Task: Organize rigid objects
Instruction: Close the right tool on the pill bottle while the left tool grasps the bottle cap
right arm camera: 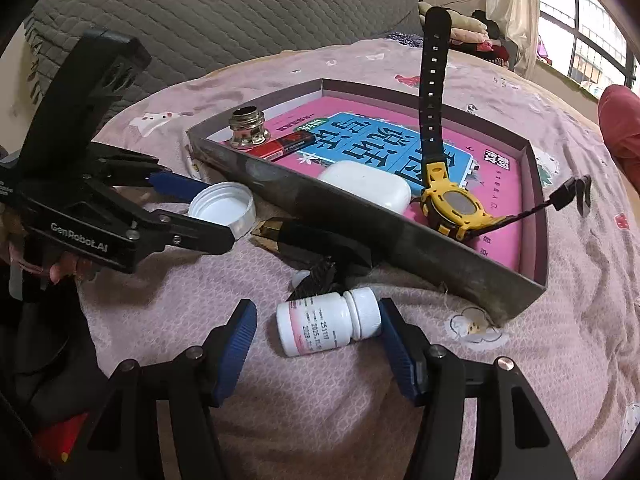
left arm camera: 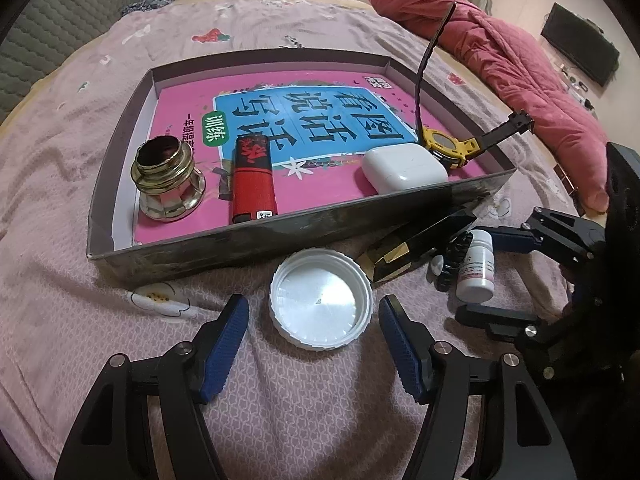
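Observation:
A shallow cardboard tray (left arm camera: pixel 248 240) (right arm camera: pixel 360 224) with a pink book as its floor lies on the bed. In it are a brass fitting (left arm camera: pixel 168 180) (right arm camera: pixel 248 128), a red lighter (left arm camera: pixel 253 180) (right arm camera: pixel 280 146), a white earbud case (left arm camera: pixel 404 168) (right arm camera: pixel 366 186) and a yellow watch (left arm camera: pixel 448 142) (right arm camera: pixel 454 204). My left gripper (left arm camera: pixel 314 314) (right arm camera: pixel 202 210) is open around a white lid (left arm camera: pixel 322 300) (right arm camera: pixel 224 208) on the sheet. My right gripper (right arm camera: pixel 318 322) (left arm camera: pixel 478 274) is open around a lying white pill bottle (right arm camera: pixel 328 320) (left arm camera: pixel 476 266).
A black-and-gold box (left arm camera: pixel 420 244) (right arm camera: pixel 304 236) and a black hair clip (left arm camera: pixel 452 260) (right arm camera: pixel 316 280) lie on the sheet against the tray's near wall. A red quilt (left arm camera: pixel 500 52) is heaped at the far right. A grey padded headboard (right arm camera: pixel 224 12) is behind.

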Tool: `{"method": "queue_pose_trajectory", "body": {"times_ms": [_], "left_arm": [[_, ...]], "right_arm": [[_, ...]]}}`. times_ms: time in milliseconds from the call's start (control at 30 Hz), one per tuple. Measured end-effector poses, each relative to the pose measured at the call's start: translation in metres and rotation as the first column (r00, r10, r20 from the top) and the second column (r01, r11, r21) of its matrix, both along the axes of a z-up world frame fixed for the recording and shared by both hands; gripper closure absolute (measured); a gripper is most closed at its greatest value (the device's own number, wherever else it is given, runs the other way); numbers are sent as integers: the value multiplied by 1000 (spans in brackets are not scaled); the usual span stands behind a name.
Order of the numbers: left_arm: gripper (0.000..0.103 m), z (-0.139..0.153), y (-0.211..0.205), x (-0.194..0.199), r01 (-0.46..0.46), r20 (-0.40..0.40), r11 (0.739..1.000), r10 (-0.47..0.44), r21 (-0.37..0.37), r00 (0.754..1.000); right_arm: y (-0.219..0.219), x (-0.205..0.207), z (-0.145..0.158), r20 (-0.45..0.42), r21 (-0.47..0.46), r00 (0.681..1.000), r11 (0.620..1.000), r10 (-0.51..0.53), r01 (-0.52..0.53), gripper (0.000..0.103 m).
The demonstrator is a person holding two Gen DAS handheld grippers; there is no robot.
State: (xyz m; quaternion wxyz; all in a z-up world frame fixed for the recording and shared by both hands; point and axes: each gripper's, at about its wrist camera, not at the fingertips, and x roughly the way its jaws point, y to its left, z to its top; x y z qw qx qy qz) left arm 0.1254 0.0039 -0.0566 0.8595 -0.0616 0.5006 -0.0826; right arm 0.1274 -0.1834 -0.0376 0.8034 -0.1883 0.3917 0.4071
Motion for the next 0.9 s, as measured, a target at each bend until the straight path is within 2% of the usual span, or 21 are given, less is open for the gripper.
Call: {"method": "queue_pose_trajectory", "body": {"times_ms": [133,233,400,567,700,900], "left_arm": [[34,-1,0,2,-1,1,1000,1,3,1000],[34,-2,0,2,-3,1,1000,3,5,1000],[34,-4,-3,3,-1,5,1000,1,22,1000],[34,-5,-5,5,2,9,999,-2,34,1000],[34,-6,-7,4,1,16,999,-2,48,1000],[34,-7,-11,4,19,21,997,-21,77,1000]], "right_arm": [[0,-1,2,9,0,1000,1000,-14,14,43],[3,1,-3,19,-22,1000,1000,-23,23,53],[0,4,-4,-19,29,999,999,-42,42,54],[0,0,-2,8,35,997,996,-80,79,54],[1,-6,-1,-21,76,995,992,-96,97,54],[1,-10,4,-8,91,989,985,-145,145,54]]}}
